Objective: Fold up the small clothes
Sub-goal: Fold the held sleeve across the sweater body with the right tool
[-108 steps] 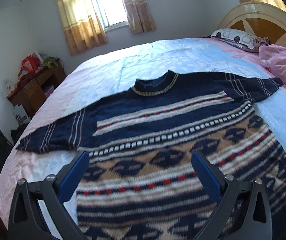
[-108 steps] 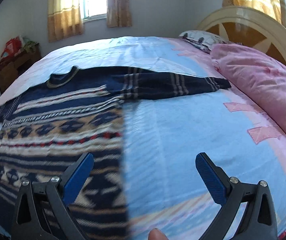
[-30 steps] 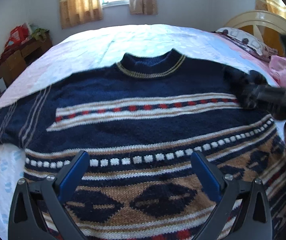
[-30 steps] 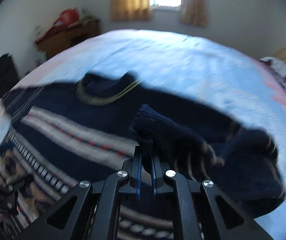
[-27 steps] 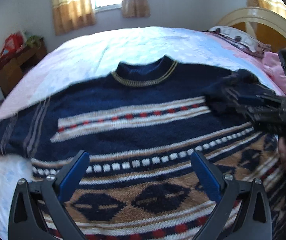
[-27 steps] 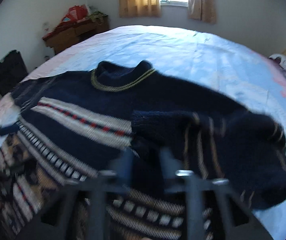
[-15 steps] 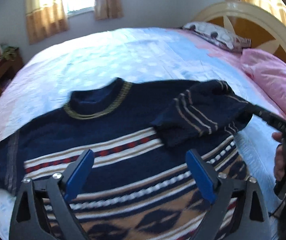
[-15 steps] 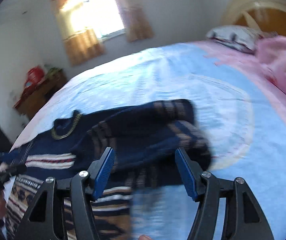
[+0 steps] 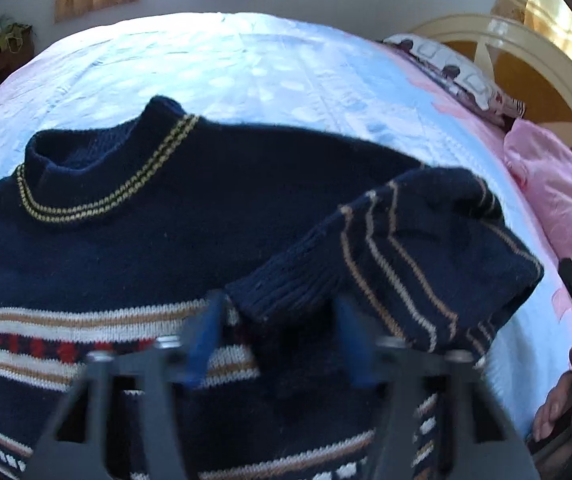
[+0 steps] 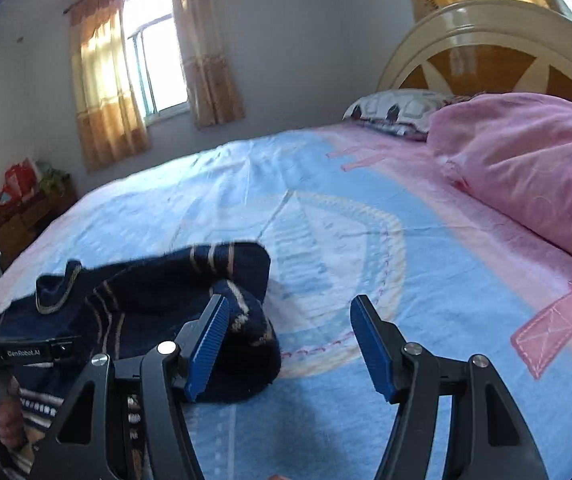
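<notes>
A navy patterned sweater lies flat on the bed, collar away from me. Its right sleeve is folded in over the chest, cuff toward the middle. My left gripper hovers low over the cuff; its blue fingers are blurred and partly closed around the cuff edge, with a gap between them. My right gripper is open and empty, just right of the folded sleeve, over bare bedsheet. The sweater's left sleeve is out of view.
A pink quilt and a patterned pillow lie by the cream headboard on the right. A wooden cabinet stands by the wall at far left. Blue and pink bedsheet extends beyond the sweater.
The right gripper carried the right sleeve over the chest, let go, opened and drew back to the right. The left gripper moved in low toward the cuff and its fingers narrowed.
</notes>
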A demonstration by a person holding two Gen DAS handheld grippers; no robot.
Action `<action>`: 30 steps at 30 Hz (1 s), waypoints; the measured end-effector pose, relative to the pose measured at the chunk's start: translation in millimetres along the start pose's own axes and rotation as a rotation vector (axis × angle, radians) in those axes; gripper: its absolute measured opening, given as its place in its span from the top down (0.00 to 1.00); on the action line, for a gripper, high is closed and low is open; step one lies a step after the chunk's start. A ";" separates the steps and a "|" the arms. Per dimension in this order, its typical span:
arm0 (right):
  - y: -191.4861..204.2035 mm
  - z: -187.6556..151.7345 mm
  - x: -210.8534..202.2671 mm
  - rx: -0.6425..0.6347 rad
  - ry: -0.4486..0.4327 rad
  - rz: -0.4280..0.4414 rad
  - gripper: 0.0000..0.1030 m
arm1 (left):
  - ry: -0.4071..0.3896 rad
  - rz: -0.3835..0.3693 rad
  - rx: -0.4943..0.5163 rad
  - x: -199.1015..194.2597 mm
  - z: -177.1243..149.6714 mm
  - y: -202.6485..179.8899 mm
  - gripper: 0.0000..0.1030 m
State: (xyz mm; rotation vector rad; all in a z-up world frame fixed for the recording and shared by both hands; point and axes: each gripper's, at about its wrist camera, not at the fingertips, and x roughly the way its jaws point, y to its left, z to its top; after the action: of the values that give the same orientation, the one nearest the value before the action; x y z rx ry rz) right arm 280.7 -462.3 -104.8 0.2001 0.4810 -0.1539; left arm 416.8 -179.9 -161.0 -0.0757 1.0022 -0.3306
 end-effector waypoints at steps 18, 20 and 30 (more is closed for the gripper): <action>3.5 -2.1 -3.7 -0.015 -0.022 0.007 0.34 | -0.157 -0.110 0.015 -150.5 38.6 66.5 0.92; 8.1 -2.8 -4.5 -0.037 -0.024 0.008 0.34 | -0.161 -0.099 0.007 -154.9 37.3 76.5 0.92; 14.4 -3.2 -5.3 -0.081 -0.029 0.005 0.32 | -0.139 0.009 -0.118 -141.3 25.7 157.3 0.92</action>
State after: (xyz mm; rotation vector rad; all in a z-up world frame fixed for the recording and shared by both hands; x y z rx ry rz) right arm 277.4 -447.1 -102.9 0.1197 0.4573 -0.1315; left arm 406.0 10.2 -65.6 -0.1990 0.8829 -0.2544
